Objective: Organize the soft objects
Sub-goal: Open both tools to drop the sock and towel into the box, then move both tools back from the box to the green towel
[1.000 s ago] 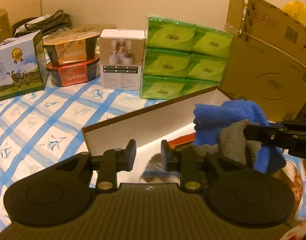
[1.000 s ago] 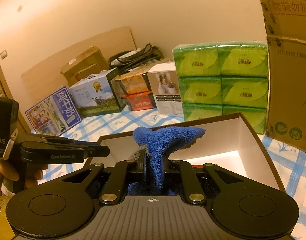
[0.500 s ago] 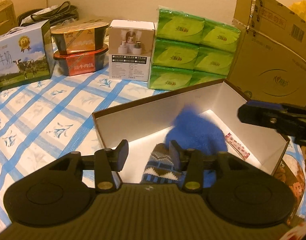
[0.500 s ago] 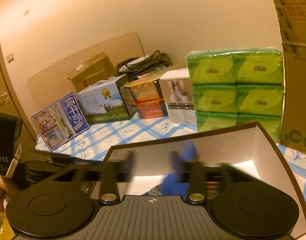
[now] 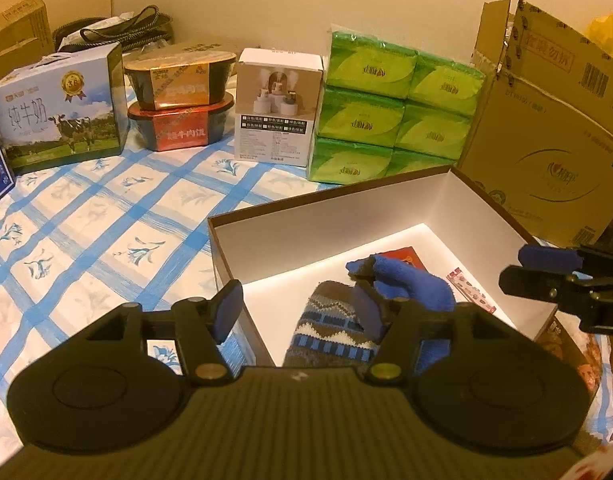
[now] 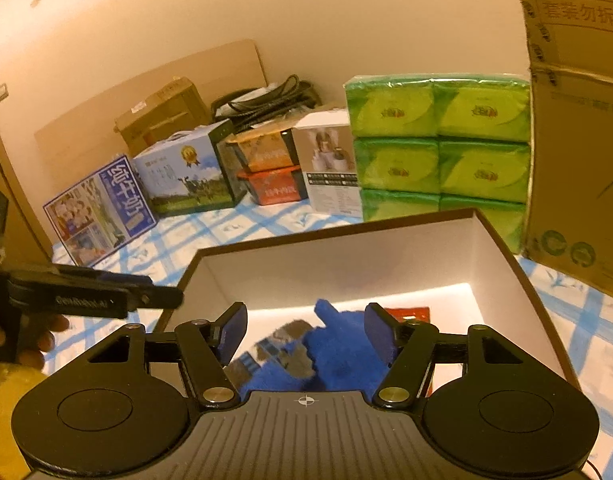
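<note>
**Both tools open over the box, soft things inside**

My left tool (image 5: 296, 306) hovers at the near left corner of the open box (image 5: 386, 192), jaws spread and holding nothing; its left finger hangs outside the box wall, its right one over the interior. Just ahead of it, beneath the right finger, lies the patterned knit item (image 5: 330, 328), and touching that on its right is the blue fuzzy cloth (image 5: 410, 284), both resting on the white box floor. I judge they are bunched at the near end because that is where a drop from above lands them, leaving the far end free.

Further right, my right tool (image 6: 304, 330) sits above the same blue fuzzy cloth (image 6: 338, 356), jaws wide apart with nothing between them, so the cloth lies loose. Behind the box, green tissue packs (image 5: 394, 108) stand stacked against the wall.
</note>
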`<state>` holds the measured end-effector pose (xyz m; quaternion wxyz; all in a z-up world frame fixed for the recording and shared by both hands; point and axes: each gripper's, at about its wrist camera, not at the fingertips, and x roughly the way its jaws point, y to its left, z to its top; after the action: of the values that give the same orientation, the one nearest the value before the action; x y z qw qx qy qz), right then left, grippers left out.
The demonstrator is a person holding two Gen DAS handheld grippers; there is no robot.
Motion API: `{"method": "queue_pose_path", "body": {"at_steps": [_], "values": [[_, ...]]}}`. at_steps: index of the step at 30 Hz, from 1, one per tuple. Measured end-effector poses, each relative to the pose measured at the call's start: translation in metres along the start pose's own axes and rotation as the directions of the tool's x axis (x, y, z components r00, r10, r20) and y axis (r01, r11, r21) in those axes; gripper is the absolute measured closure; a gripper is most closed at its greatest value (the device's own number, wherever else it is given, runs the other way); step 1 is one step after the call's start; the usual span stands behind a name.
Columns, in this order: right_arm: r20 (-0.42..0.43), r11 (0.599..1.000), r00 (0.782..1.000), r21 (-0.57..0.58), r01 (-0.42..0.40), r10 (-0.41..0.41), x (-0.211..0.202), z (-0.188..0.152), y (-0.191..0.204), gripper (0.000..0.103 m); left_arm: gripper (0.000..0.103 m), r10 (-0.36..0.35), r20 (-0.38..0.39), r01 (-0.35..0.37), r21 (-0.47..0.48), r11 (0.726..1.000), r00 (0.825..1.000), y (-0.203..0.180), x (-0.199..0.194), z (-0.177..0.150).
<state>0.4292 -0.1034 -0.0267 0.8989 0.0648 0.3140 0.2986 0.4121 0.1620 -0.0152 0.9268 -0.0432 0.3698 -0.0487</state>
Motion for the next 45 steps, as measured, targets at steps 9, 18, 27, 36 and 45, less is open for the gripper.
{"method": "queue_pose_path", "body": {"at_steps": [9, 18, 27, 36, 45], "values": [[0.009, 1.000, 1.000, -0.001, 0.000, 0.000, -0.036, -0.009, 0.002, 0.034, 0.040, 0.030, 0.026, -0.029, -0.043, 0.999, 0.999, 0.007, -0.034, -0.007], [0.029, 1.000, 1.000, 0.025, -0.004, 0.004, -0.094, -0.029, -0.003, 0.033, 0.035, 0.117, 0.051, -0.114, -0.074, 0.991, 0.992, 0.009, -0.087, -0.039], [0.025, 0.997, 1.000, 0.075, 0.006, -0.008, -0.162, -0.066, -0.013, 0.033, 0.033, 0.163, 0.042, -0.157, -0.110, 0.981, 0.986, 0.000, -0.139, -0.101], [-0.013, 0.992, 1.000, 0.123, 0.015, -0.014, -0.213, -0.114, -0.018, 0.033, 0.033, 0.213, 0.010, -0.209, -0.170, 0.963, 0.977, -0.004, -0.186, -0.162], [-0.131, 0.993, 0.991, 0.110, 0.045, -0.031, -0.232, -0.168, -0.007, 0.033, 0.033, 0.197, -0.026, -0.198, -0.111, 0.974, 0.980, -0.049, -0.195, -0.204]]}}
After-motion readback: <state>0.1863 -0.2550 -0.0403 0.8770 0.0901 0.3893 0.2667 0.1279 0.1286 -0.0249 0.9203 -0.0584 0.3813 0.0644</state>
